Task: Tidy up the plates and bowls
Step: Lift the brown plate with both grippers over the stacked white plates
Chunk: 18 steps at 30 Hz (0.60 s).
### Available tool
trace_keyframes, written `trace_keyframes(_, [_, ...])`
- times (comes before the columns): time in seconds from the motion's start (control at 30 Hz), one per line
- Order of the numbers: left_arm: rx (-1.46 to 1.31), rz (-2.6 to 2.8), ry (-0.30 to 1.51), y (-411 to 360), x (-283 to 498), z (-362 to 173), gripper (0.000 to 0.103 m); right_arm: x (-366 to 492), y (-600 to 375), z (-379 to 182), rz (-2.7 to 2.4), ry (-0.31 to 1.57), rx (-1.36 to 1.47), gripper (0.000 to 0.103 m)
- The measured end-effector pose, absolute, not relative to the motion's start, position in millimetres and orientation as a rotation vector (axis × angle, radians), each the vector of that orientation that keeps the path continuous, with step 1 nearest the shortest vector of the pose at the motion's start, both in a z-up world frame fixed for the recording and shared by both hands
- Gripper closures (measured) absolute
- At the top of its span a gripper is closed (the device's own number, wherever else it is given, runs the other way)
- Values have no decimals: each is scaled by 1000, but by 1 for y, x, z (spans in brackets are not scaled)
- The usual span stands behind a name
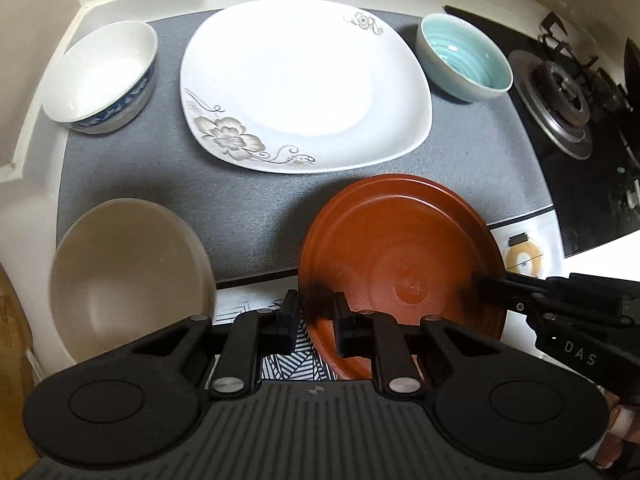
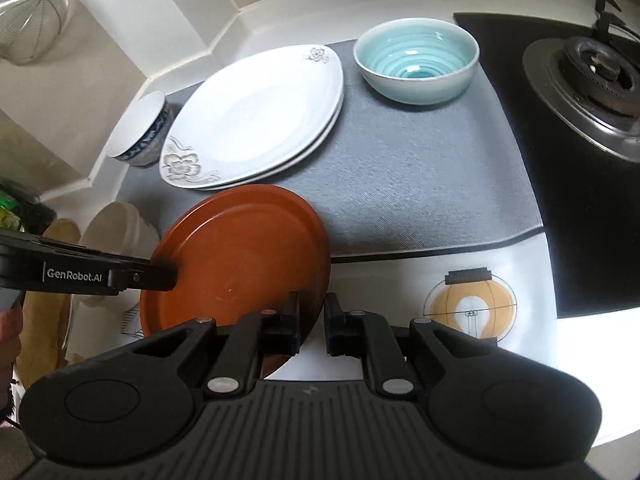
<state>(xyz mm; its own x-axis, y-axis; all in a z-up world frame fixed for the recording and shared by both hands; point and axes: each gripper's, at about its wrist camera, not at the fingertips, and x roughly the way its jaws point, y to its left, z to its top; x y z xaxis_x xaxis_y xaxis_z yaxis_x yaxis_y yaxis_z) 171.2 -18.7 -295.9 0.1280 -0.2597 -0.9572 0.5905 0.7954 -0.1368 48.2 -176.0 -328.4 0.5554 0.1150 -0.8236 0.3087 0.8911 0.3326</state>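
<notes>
A brown-red round plate (image 1: 400,264) is held above the counter's front edge, gripped from both sides. My left gripper (image 1: 316,312) is shut on its left rim; it also shows in the right wrist view (image 2: 164,274). My right gripper (image 2: 312,320) is shut on the plate's (image 2: 240,256) right rim and shows in the left wrist view (image 1: 480,284). White square floral plates (image 1: 304,84), stacked two high (image 2: 256,116), lie on the grey mat (image 1: 248,208). A blue-patterned white bowl (image 1: 100,76), a teal bowl (image 1: 464,56) and a beige bowl (image 1: 128,276) stand around them.
A gas stove (image 1: 568,108) on black glass is at the right (image 2: 592,72). White walls and a corner ledge (image 1: 40,160) bound the counter at back and left. A lantern-print white mat (image 2: 472,308) lies at the front. A wire mesh cover (image 2: 28,12) hangs at top left.
</notes>
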Motion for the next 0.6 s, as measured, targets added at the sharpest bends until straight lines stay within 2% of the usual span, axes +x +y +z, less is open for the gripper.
trace_keyframes(0.23, [198, -627, 1298, 3, 185, -270, 85, 53, -158, -308, -92, 996, 419, 88])
trace_keyframes(0.6, [46, -605, 1175, 20, 182, -233, 85, 65, -147, -263, -125, 933, 309, 88])
